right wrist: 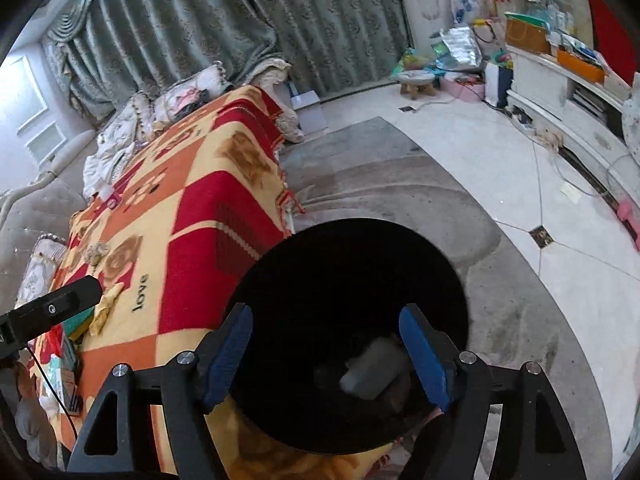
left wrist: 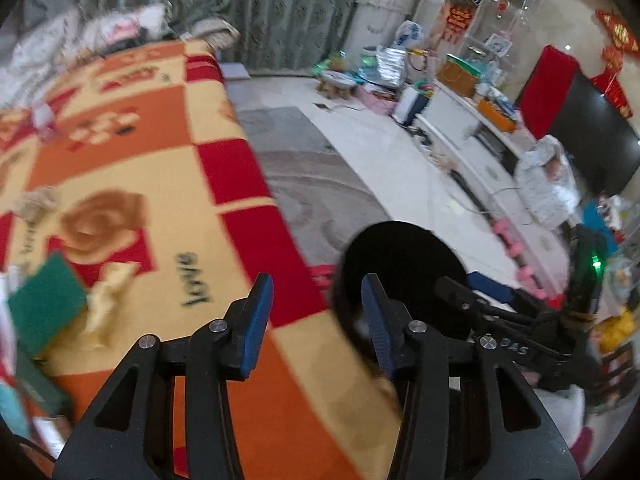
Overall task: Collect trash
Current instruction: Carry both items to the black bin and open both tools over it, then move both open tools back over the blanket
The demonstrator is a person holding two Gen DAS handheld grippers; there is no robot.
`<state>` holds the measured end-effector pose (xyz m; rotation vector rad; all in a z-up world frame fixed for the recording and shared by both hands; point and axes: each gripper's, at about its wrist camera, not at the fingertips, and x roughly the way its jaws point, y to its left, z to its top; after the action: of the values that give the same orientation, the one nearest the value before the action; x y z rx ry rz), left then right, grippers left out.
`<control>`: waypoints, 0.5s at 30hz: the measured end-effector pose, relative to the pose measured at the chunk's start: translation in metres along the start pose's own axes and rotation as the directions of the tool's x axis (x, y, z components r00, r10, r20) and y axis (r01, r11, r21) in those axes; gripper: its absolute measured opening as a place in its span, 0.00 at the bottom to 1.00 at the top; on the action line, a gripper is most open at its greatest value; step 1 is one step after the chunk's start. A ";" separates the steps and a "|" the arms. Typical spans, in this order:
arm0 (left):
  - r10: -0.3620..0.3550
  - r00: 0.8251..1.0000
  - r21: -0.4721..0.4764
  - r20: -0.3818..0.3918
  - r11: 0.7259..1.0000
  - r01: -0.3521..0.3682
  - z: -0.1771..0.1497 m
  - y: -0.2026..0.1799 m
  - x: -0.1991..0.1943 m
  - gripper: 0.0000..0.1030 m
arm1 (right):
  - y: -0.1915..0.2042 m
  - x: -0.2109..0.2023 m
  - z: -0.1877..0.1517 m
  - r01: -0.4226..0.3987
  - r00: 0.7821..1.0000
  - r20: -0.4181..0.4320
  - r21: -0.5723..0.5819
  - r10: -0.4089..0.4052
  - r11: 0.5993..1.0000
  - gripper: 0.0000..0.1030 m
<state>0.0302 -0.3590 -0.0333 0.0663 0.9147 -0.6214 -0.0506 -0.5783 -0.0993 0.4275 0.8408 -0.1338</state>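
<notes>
Now your right gripper [right wrist: 326, 354] gapes wide and empty over the bin [right wrist: 348, 280] at lower centre; your left gripper [left wrist: 318, 320] stands part-open, empty.

I am in a lived-in home living room — heavy green curtains [right wrist: 224, 32] hang behind a sofa with cushions [right wrist: 188, 92], a grey rug [right wrist: 400, 200] lies on the tiled floor [right wrist: 500, 168], and a white TV cabinet [right wrist: 560, 92] — crowded with boxes — lines the wall.
</notes>
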 end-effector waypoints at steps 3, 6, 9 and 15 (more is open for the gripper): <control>0.043 0.999 -0.016 0.009 0.999 -0.042 -0.005 0.017 -0.010 0.43 | 0.020 0.000 -0.002 -0.017 1.000 0.004 -0.039 0.017 0.999 0.72; 0.085 0.996 -0.034 0.021 0.996 -0.084 -0.012 0.036 -0.019 0.43 | 0.040 -0.001 -0.006 -0.036 0.999 0.008 -0.077 0.037 0.996 0.72; 0.129 0.991 -0.047 0.033 0.991 -0.127 -0.019 0.054 -0.030 0.43 | 0.062 -0.001 -0.010 -0.060 0.998 0.009 -0.112 0.061 0.992 0.72; 0.189 0.980 -0.057 0.064 0.981 -0.185 -0.030 0.082 -0.058 0.43 | 0.114 0.004 -0.015 -0.105 0.994 -0.016 -0.197 0.104 0.975 0.72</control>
<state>0.0258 -0.2543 -0.0249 0.0833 0.8453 -0.4225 -0.0265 -0.4683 -0.0758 0.2840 0.8261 0.0486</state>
